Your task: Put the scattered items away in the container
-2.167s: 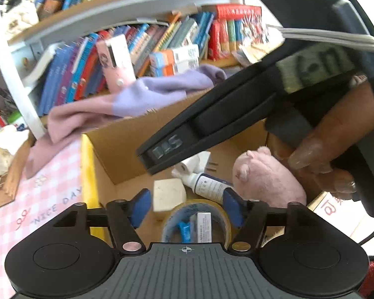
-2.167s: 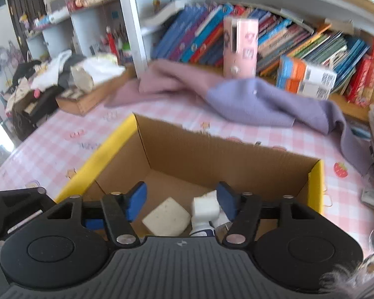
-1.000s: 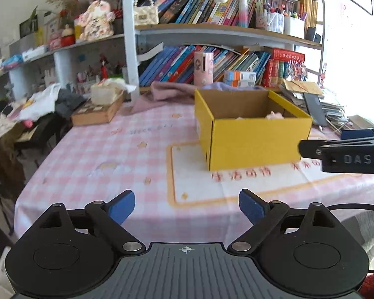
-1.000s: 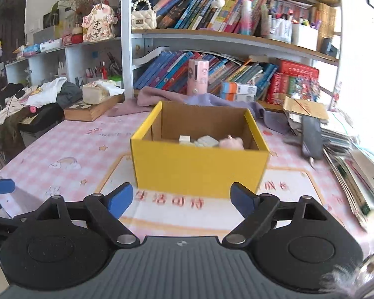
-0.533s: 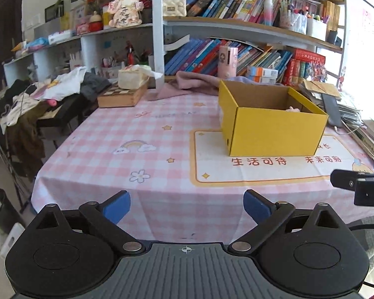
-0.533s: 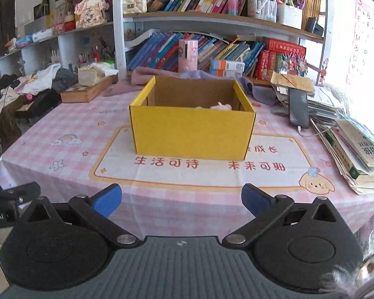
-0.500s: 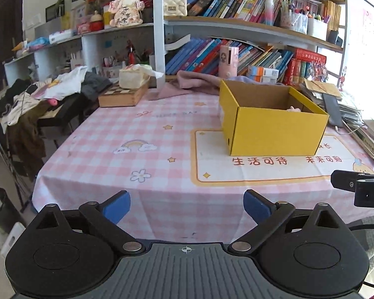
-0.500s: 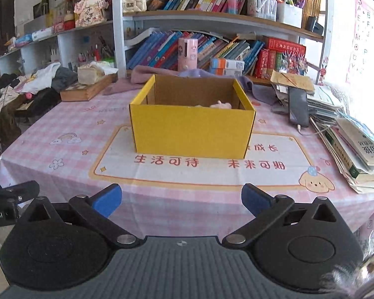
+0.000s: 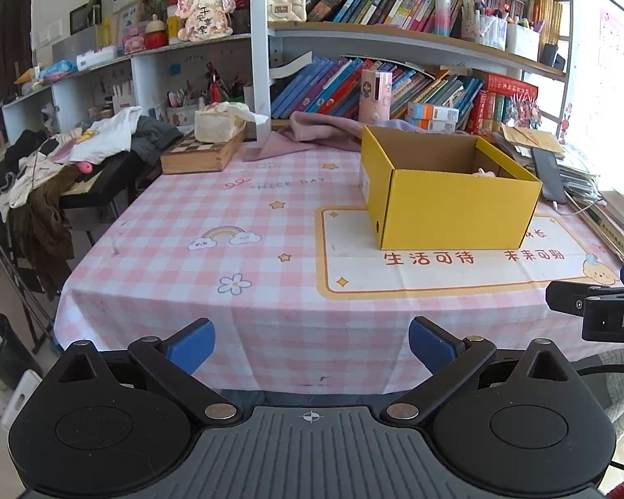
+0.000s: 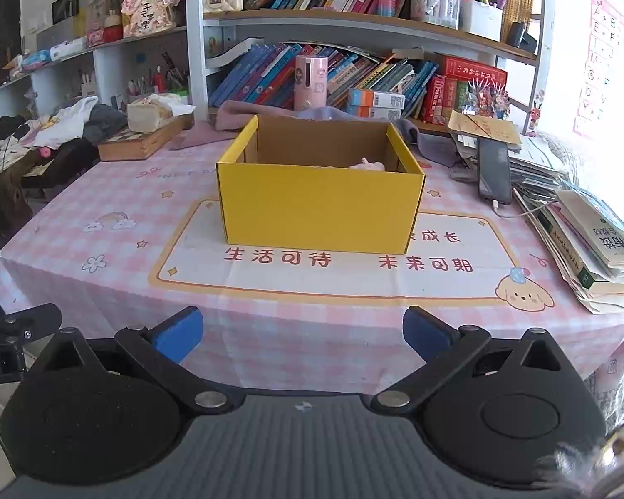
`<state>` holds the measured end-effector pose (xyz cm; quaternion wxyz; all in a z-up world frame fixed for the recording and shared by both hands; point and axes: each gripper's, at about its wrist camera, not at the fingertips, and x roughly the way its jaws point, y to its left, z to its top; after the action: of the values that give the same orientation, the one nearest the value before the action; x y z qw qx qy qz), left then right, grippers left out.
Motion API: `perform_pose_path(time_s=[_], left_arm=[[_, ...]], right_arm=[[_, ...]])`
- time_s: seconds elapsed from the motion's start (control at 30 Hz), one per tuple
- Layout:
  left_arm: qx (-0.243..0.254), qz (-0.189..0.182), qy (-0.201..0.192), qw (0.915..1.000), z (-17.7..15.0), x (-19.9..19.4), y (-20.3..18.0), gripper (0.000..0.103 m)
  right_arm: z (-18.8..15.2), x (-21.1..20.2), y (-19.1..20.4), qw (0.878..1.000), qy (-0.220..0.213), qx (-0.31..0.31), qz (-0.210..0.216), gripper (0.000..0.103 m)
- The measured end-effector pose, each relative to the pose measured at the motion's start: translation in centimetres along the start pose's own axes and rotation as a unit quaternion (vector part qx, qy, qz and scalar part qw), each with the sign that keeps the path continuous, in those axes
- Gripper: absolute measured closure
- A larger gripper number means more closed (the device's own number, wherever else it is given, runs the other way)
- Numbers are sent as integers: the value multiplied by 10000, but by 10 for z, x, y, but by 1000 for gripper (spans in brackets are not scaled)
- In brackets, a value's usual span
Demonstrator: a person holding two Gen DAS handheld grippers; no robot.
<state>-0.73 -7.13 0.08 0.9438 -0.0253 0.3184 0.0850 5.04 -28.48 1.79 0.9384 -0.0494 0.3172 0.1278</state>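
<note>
My left claw is spread wide with nothing between its blue pads, and it hangs off the near edge of the table, over the drape of the pink checked cloth. My right claw is just as wide and just as empty, also short of the table's near edge.

The yellow box sits straight ahead of my right claw, well apart from it, standing on the cream mat with the red lettering. From my left claw the same box lies ahead and off to the right. Its top is open, and over the front wall I can see only a bit of a pink soft toy inside, toward the right end; the rest of what lies in the box is hidden by the wall.

To the right of my right claw, ahead on the table, a stack of books and papers spreads along the edge, with a dark phone lying on the stack farther back. Beyond the box a purple cloth is heaped against the bookshelf. Ahead and left of both claws a wooden case rests at the far corner of the table.
</note>
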Motion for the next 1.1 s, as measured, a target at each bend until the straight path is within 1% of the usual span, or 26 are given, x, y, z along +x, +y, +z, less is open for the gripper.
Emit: perform_pose_path(time_s=[0.2,0.53,0.9,1.1], left_arm=[[-31,-44,104,9999,-2,2,3,2],[50,-26,95,9999,-4,1,4,1],[-46,-46,140,9999,-7,0,11,0],[54,-104,122,9999,-8,-2,6,0]], right_arm=[[-2,-2,4,10000,9,-29,7,0],[-4,-2,7,10000,-7,-61,18,0],[-6,-6,13,9999,-3,-100,13,0],[-7,-7,12,10000,9,-91,3,0]])
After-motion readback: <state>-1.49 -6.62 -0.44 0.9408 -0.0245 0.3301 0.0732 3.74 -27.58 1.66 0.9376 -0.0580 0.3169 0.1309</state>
